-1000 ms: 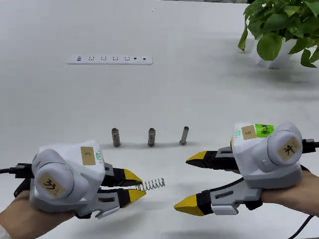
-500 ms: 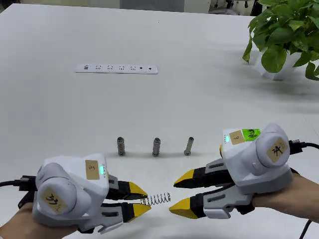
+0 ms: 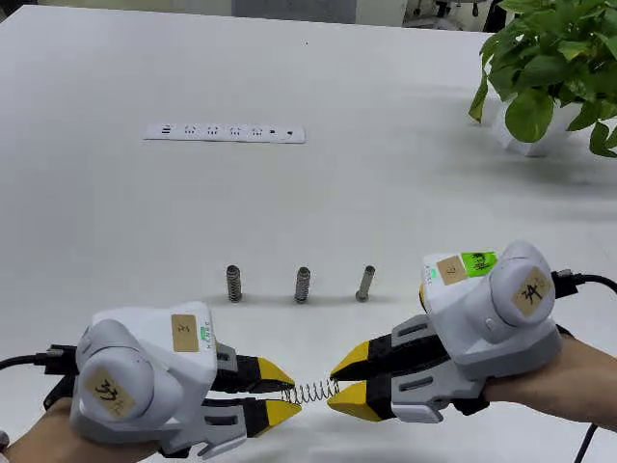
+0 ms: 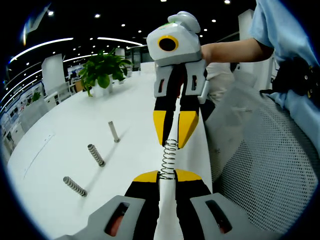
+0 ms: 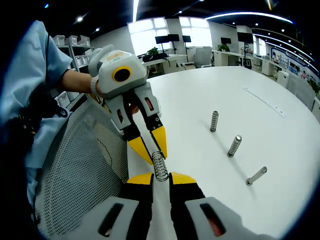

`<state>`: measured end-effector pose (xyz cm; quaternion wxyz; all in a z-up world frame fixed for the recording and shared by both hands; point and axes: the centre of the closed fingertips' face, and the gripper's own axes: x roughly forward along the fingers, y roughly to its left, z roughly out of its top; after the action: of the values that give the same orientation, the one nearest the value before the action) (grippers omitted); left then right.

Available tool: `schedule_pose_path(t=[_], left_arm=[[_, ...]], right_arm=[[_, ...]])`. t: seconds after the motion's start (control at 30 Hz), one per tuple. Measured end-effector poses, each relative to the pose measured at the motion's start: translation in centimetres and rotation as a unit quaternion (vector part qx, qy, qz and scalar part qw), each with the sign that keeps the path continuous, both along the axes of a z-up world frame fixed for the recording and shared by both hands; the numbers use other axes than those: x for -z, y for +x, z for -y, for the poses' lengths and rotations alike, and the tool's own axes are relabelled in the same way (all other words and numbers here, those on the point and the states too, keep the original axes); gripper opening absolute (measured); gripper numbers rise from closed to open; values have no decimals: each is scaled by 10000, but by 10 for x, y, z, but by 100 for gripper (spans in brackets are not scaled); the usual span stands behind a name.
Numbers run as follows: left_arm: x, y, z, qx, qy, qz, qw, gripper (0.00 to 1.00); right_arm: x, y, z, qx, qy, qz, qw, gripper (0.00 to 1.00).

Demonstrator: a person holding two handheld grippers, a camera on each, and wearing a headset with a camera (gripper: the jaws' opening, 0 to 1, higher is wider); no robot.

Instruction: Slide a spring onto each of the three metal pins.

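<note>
Left gripper (image 3: 281,394): you hold it low at the near edge of the table (image 3: 116,241); its jaws are clenched on one end of the loose spring (image 3: 310,392); in the left gripper view the coil rises straight out from between the yellow tips.
Right gripper (image 3: 337,386): you point it at the left gripper, tip to tip; its jaws are drawn narrow and bracket the spring's other end; you cannot tell from any view whether they press on the wire or only flank it.
Loose spring: it lies roughly level, off the table surface, and spans the short gap between the two sets of tips; it sits in front of the row of pins and well apart from them.
Left pin (image 3: 233,271): upright; a fitted spring (image 3: 233,287) wraps its shaft.
Middle pin (image 3: 303,273): upright; it also carries a coil.
Right pin (image 3: 365,283): upright with a slight lean; its shaft is bare.
Power strip (image 3: 225,133): flat on the table, far beyond the pins.
Plant (image 3: 549,58): it stands at the far right corner.
</note>
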<state>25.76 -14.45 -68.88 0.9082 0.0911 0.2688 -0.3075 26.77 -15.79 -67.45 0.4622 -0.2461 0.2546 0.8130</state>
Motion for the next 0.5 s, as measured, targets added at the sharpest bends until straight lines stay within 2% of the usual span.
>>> schedule_pose_path(t=[0.2,0.5], left_arm=[[0,0,4,-3,-51,-24,10000,10],[0,3,6,50,-36,-83,9999,10]], right_arm=[[0,0,2,-37,-34,46,10000,12],[-12,-2,-1,-146,11,335,9993,12]])
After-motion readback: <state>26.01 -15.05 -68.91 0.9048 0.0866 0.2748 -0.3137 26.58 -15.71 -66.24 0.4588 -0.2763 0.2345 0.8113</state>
